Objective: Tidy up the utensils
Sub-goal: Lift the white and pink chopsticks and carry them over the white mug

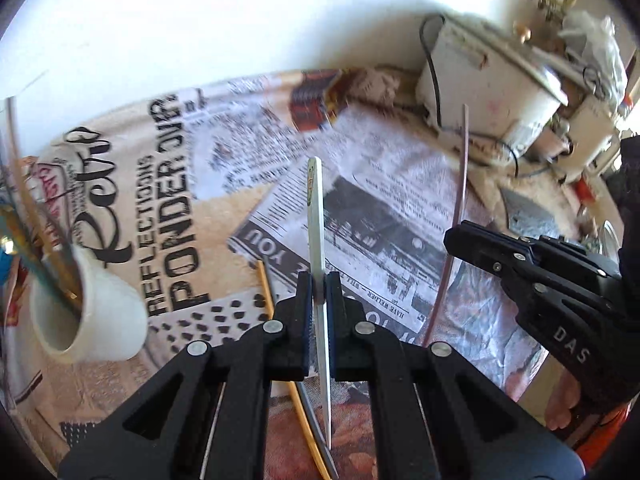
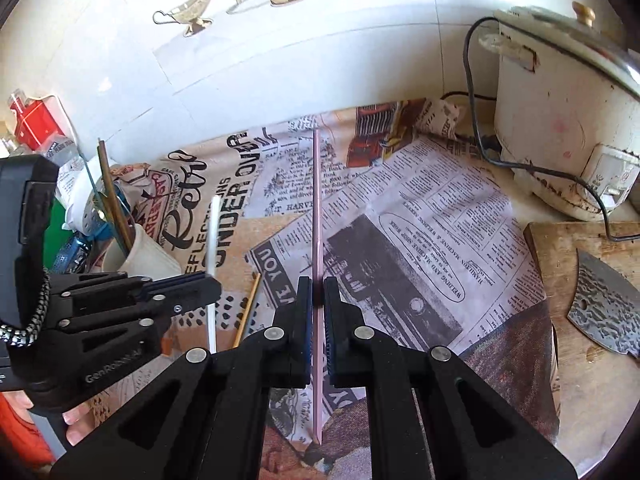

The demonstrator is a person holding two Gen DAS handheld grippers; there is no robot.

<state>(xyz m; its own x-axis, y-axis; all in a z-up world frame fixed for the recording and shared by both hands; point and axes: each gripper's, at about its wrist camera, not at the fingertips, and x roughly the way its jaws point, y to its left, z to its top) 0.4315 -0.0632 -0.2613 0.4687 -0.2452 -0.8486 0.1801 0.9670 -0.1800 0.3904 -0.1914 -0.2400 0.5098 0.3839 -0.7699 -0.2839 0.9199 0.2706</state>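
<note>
In the left wrist view my left gripper (image 1: 319, 288) is shut on a white chopstick (image 1: 316, 220) that points up and away above the newspaper-print cloth (image 1: 192, 220). My right gripper (image 2: 318, 292) is shut on a thin pink chopstick (image 2: 316, 200), also lifted off the cloth. Each gripper shows in the other's view: the right gripper (image 1: 456, 236) with the pink chopstick (image 1: 460, 184), the left gripper (image 2: 212, 284) with the white chopstick (image 2: 214, 232). A white cup (image 1: 100, 308) (image 2: 148, 256) at the left holds several chopsticks. A gold chopstick (image 1: 266, 292) (image 2: 248, 308) lies on the cloth.
A worn white rice cooker (image 2: 560, 120) with a black cord stands at the back right. In front of it a wooden cutting board (image 2: 592, 380) carries a cleaver blade (image 2: 604, 304). Bottles and blue items crowd the left edge behind the cup. A white tiled wall is behind.
</note>
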